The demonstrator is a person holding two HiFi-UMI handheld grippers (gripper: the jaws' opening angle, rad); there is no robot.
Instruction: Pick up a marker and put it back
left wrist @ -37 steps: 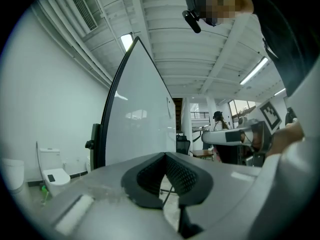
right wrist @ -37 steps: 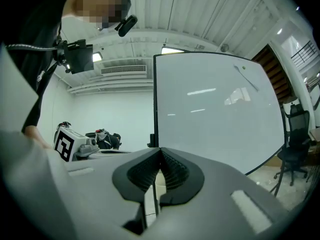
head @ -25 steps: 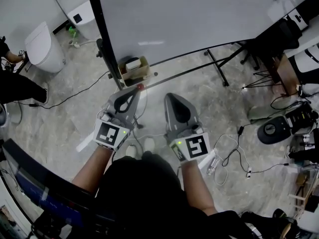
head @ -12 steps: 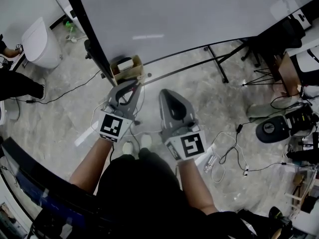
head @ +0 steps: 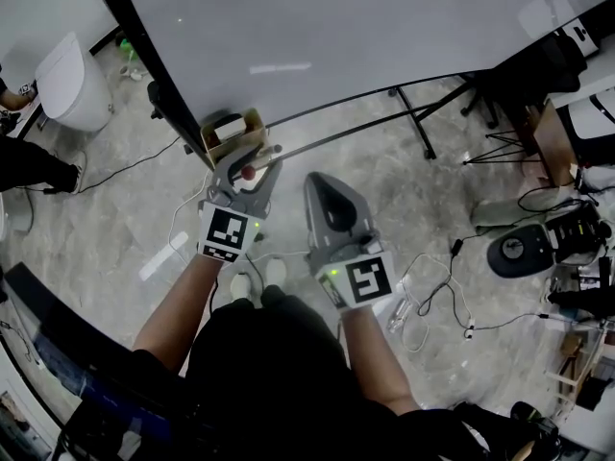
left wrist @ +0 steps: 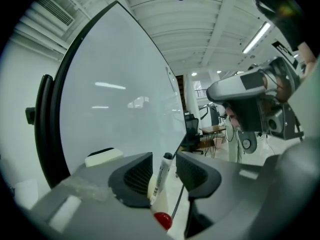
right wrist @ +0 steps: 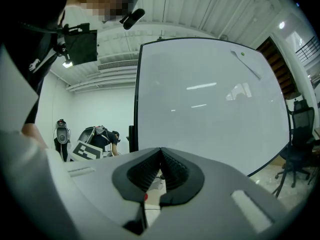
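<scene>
The marker (left wrist: pixel 160 181) is a slim white stick with dark print along its barrel, a black far end and a round red cap (left wrist: pixel 161 220) at the near end. It sits between the jaws of the left gripper (left wrist: pixel 164 160), which have just been opening. It lies close against the left pad with a clear gap to the right one, so neither jaw clamps it. It lies lengthwise along the jaws, its black end tilted slightly up. In the head view it runs beside the lower edge of the whiteboard (head: pixel 336 36). What it rests on cannot be made out.

Left tongs (head: pixel 248 161) eased forward, jaws just opened — marker (left wrist: pixel 161 176) unclamped between them
</scene>
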